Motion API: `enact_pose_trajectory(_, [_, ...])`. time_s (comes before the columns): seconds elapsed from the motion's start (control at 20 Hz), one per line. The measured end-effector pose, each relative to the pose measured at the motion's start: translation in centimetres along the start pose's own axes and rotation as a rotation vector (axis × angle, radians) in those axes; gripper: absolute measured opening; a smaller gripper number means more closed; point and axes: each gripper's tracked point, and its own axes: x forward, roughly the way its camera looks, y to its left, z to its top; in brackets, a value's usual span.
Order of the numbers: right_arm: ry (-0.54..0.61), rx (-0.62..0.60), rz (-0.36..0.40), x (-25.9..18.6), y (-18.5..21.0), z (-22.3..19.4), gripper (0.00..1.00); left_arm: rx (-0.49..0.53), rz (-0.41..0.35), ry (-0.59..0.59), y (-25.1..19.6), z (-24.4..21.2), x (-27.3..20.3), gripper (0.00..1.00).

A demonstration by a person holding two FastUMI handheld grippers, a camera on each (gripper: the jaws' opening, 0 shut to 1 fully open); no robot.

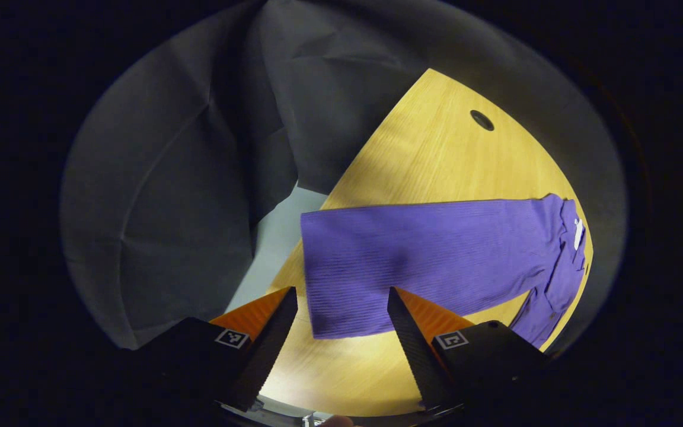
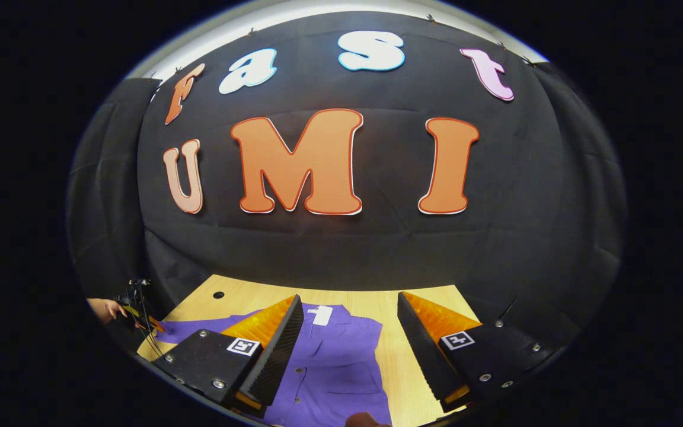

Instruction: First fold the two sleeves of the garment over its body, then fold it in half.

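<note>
Black housings are noted on the left gripper (image 1: 341,308) and right gripper (image 2: 350,317); square markers and round screws are fitted.

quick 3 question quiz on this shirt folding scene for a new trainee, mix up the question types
1. True or false: the left tongs are clamped on the purple shirt.
2. What does the shirt lie on? A) wooden table B) floor C) chair
3. Fill in: in the right gripper view, the white tag sits at the shirt's ____.

Key
1. False: both tongs stand open, holding nothing; the right tongs hang above the shirt.
2. A, the wooden table.
3. Collar.
</note>
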Motion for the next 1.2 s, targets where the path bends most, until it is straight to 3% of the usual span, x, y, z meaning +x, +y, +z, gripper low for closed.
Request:
enact_pose_trajectory(0.2, [0.009,-0.029,0.008,-0.3,0.7,-0.2,0.95,0.007,0.022,0.027,0.7,0.2,1.6,0.95])
enact_pose_trajectory(0.35, [0.013,-0.037,0.000,-0.4,0.4,-0.3,0.95,0.012,0.065,0.056,1.3,-0.1,1.2,0.83])
enact_pose_trajectory(0.4, [0.013,-0.032,-0.001,-0.4,0.3,-0.2,0.95,0.013,0.063,0.056,1.0,-0.1,1.3,0.75])
enact_pose_trajectory(0.45, [0.014,-0.023,-0.001,-0.5,0.2,-0.3,0.95,0.022,0.057,0.065,0.7,-0.1,1.4,0.60])
enact_pose_trajectory(0.5, [0.010,-0.011,0.003,-0.5,0.1,-0.2,0.95,0.026,0.047,0.066,0.5,-0.2,1.4,0.56])
enact_pose_trajectory(0.7, [0.002,0.018,-0.011,-0.5,-1.2,-0.3,0.95,0.018,0.009,0.060,-0.3,0.0,1.1,0.09])
enact_pose_trajectory(0.8, [0.007,0.025,-0.007,-0.6,-1.6,-0.5,1.00,0.006,-0.014,0.059,-0.8,-0.5,0.5,0.05])
enact_pose_trajectory(0.9, [0.006,0.027,-0.006,-0.5,-2.0,-0.5,0.95,0.028,-0.021,0.027,-1.5,0.1,-0.9,0.04])
enact_pose_trajectory(1.2, [-0.021,0.001,0.006,-0.4,-3.0,0.1,0.95,0.191,-0.064,-0.093,-6.9,2.6,-8.0,0.03])
